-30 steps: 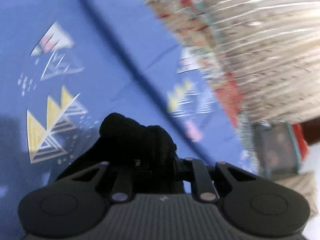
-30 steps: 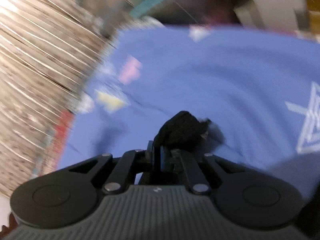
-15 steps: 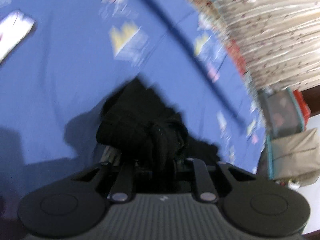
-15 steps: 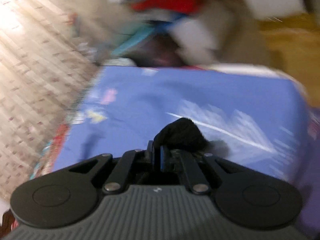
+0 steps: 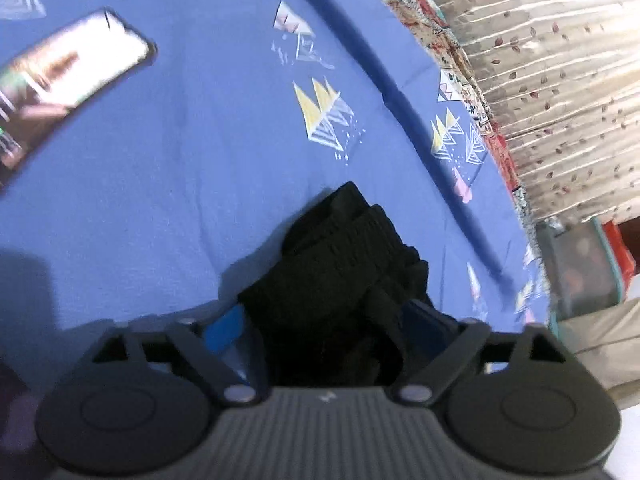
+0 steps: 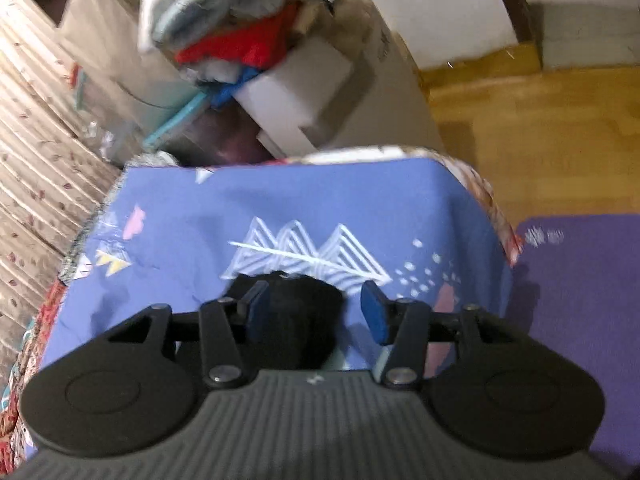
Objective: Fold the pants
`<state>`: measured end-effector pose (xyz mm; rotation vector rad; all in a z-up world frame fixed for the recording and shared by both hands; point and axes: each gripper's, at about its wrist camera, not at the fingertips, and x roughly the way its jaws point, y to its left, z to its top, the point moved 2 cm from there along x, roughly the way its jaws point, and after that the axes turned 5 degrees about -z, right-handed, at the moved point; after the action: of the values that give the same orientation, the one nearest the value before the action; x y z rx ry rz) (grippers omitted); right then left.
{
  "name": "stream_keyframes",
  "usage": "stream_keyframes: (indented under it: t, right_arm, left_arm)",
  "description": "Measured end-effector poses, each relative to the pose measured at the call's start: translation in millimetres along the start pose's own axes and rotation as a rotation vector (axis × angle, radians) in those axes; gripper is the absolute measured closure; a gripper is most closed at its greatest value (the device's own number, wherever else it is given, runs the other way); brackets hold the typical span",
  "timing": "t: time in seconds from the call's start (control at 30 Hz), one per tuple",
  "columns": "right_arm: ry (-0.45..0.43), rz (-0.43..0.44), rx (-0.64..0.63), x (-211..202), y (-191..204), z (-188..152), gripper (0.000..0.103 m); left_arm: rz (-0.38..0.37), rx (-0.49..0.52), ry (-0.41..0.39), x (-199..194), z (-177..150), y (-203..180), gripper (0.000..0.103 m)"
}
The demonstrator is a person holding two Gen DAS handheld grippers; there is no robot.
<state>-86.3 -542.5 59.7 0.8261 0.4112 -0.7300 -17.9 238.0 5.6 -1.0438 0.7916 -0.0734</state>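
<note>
The black pants (image 5: 344, 264) lie bunched on the blue patterned bed sheet (image 5: 168, 168). In the left wrist view my left gripper (image 5: 328, 320) is open, its blue pads (image 5: 224, 326) spread on either side of the black cloth, which lies loose between them. In the right wrist view my right gripper (image 6: 316, 312) is open too, with a lump of the black pants (image 6: 300, 320) resting between its blue pads (image 6: 374, 318) near the sheet's (image 6: 280, 208) foot end.
A phone with a lit screen (image 5: 60, 80) lies on the sheet at the left. A beige patterned curtain (image 5: 560, 80) runs along the bed's far side. Boxes piled with clothes (image 6: 248, 48) stand beyond the bed end. A purple mat (image 6: 580, 280) covers the wooden floor at the right.
Both grippers were shut on the black pants and have opened, letting the cloth go onto the sheet. Both views have swung along the bed.
</note>
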Motion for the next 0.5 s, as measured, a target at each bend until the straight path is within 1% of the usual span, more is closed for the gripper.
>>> stream_keyframes:
  t: [0.03, 0.13, 0.17, 0.2, 0.23, 0.27, 0.33, 0.4, 0.5]
  right_arm:
    - [0.001, 0.016, -0.027, 0, 8, -4, 0.049]
    - [0.037, 0.067, -0.117, -2, 36, -23, 0.049]
    - [0.057, 0.089, -0.159, -2, 48, -33, 0.049]
    - [0.077, 0.107, -0.204, -3, 62, -45, 0.049]
    - [0.105, 0.129, -0.258, -3, 76, -57, 0.049]
    - [0.127, 0.154, -0.317, -3, 90, -71, 0.049]
    - [0.152, 0.198, -0.419, -5, 113, -95, 0.049]
    - [0.185, 0.238, -0.49, -4, 129, -119, 0.05]
    - [0.267, 0.264, -0.542, 7, 138, -146, 0.05]
  left_arm:
    - [-0.01, -0.005, 0.006, 9, 2, 2, 0.003]
    - [-0.024, -0.017, 0.038, 46, 5, 1, 0.001]
    - [-0.027, 0.004, 0.037, 58, 4, -2, 0.006]
    - [-0.01, 0.046, 0.019, 66, 3, -10, 0.02]
    - [0.018, 0.095, 0.012, 71, 1, -16, 0.065]
    - [0.037, 0.122, 0.021, 76, -1, -24, 0.072]
    - [0.06, 0.149, -0.028, 65, -6, -36, 0.079]
    - [0.083, 0.219, -0.12, 34, -11, -49, 0.08]
    - [0.099, 0.256, -0.259, -20, -21, -51, 0.08]
